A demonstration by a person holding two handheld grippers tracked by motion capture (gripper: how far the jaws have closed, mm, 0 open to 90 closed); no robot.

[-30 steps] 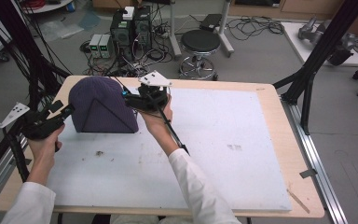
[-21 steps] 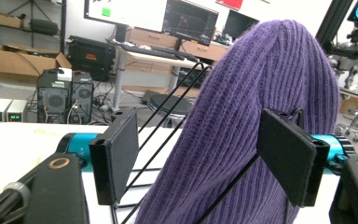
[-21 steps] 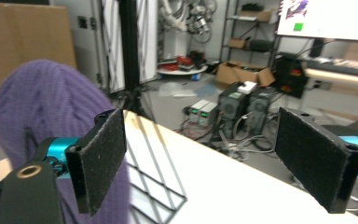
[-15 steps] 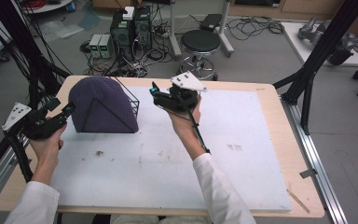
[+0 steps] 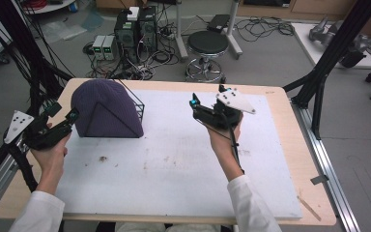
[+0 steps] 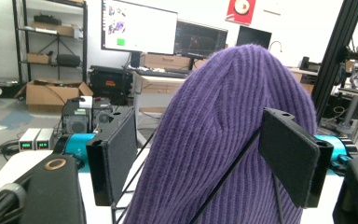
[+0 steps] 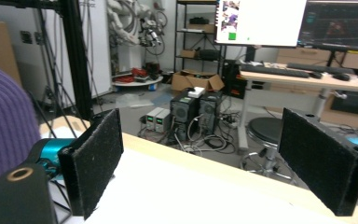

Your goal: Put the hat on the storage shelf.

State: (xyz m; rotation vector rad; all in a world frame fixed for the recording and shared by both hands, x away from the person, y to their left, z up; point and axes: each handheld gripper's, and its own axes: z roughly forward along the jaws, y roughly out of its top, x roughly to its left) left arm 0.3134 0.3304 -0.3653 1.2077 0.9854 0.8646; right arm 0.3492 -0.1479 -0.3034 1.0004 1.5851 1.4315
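Purple beanie [image 5: 105,107] covers wire rack [image 5: 136,104]

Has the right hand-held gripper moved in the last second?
Yes. The right hand-held gripper has pulled rightward, away from the purple knitted hat on its black wire stand, and now sits apart from it.

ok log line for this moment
left tongs: open, beside purple hat | right tongs: open, clear of hat | hat: over wire stand

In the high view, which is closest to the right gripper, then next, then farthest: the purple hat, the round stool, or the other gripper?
From the right gripper:
1. Purple hat, on its wire stand to the left on the table.
2. Round stool, on the floor beyond the table.
3. Left gripper, past the hat at the table's left edge.
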